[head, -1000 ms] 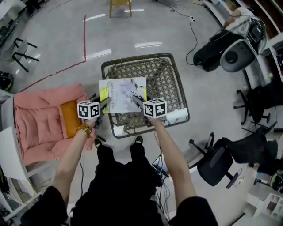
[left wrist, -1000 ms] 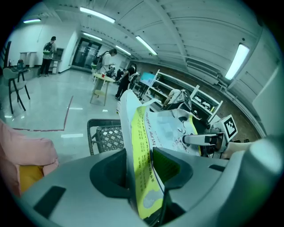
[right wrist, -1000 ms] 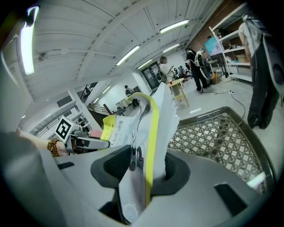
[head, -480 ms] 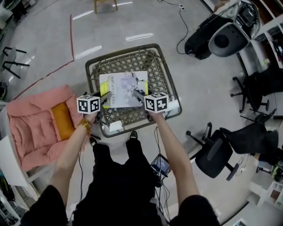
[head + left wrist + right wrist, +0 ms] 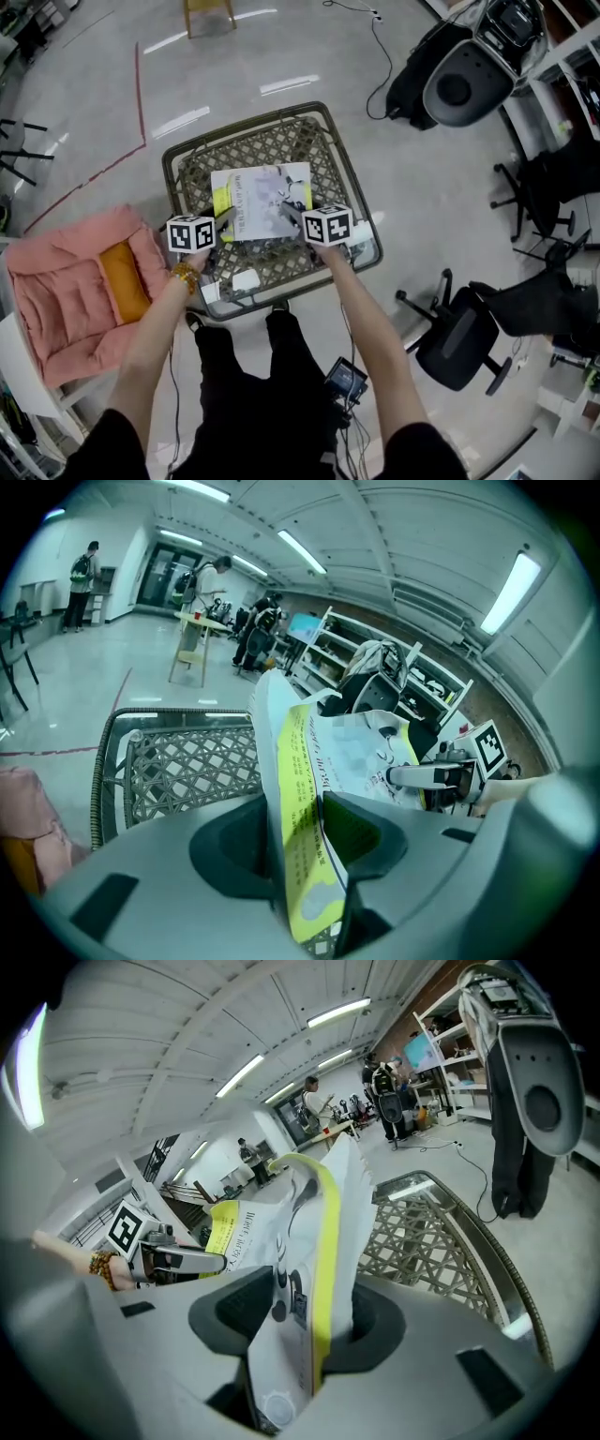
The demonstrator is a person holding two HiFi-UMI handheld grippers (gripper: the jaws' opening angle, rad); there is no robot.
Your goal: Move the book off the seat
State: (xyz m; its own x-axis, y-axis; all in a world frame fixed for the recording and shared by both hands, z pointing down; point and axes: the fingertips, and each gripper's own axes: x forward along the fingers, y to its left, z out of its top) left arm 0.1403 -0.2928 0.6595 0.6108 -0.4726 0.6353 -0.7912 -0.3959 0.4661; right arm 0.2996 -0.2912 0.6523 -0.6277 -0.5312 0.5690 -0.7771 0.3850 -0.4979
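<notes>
Book [image 5: 261,200] spans between my two claws, above the seat [image 5: 342,167]. Left claw [image 5: 223,219] sits on its left edge. Right claw [image 5: 290,212] sits on its right edge, jaws opening with that edge between them. Seat runs under and ahead of both claws. Cushion [image 5: 66,291] lies on the floor, well left of the left claw. Office chair [image 5: 459,345] stands right of the right claw and behind it.

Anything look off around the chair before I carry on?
The pink cushion lies off to the left, leaving the woven seat bare. Both the left gripper and right gripper hold the book by its near edge, but the right gripper's jaws are opening with the book between them, so that side could drop.
</notes>
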